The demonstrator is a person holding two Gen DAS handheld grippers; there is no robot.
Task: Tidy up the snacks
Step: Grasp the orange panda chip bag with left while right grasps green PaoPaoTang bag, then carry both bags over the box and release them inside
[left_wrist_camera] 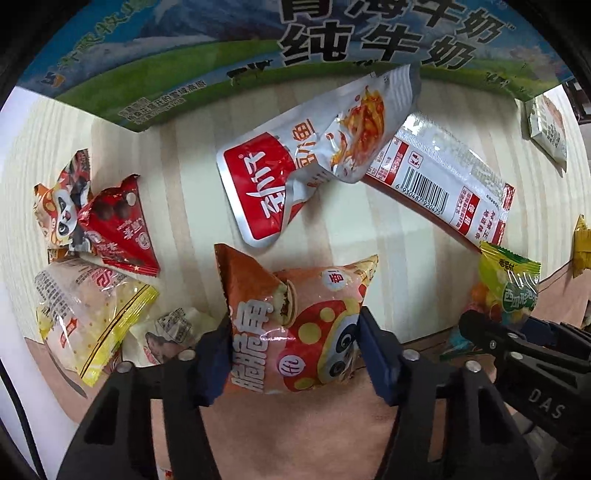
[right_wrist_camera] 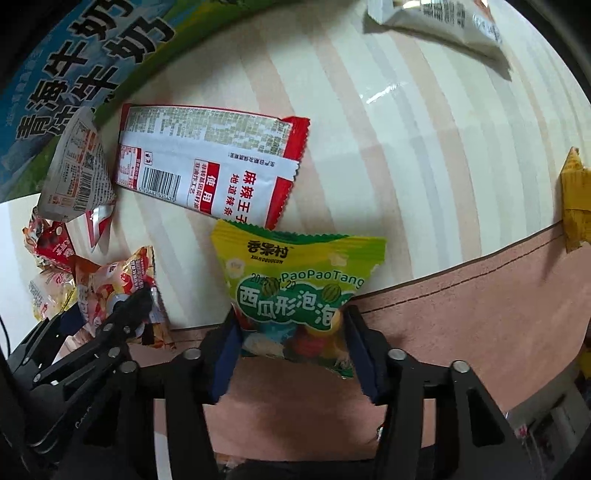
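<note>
My left gripper [left_wrist_camera: 293, 350] is shut on an orange panda-print snack packet [left_wrist_camera: 295, 325], held over the near edge of the pale wooden board [left_wrist_camera: 184, 184]. My right gripper [right_wrist_camera: 291, 347] is shut on a green-and-yellow watermelon bubble-gum bag [right_wrist_camera: 295, 280]; that bag also shows at the right of the left wrist view [left_wrist_camera: 511, 284]. The left gripper with its packet [right_wrist_camera: 118, 291] shows at the left of the right wrist view. A red-and-silver fish snack pouch [left_wrist_camera: 295, 162] and a red-and-white spicy strip pack [left_wrist_camera: 443, 173] lie ahead on the board.
A milk carton box [left_wrist_camera: 221, 55] stands along the back. A pile of small packets [left_wrist_camera: 92, 251] lies at the left. A white packet [right_wrist_camera: 443, 22] lies far back right, a yellow one [right_wrist_camera: 576, 199] at the right edge. A pink mat [right_wrist_camera: 480, 314] lies under the grippers.
</note>
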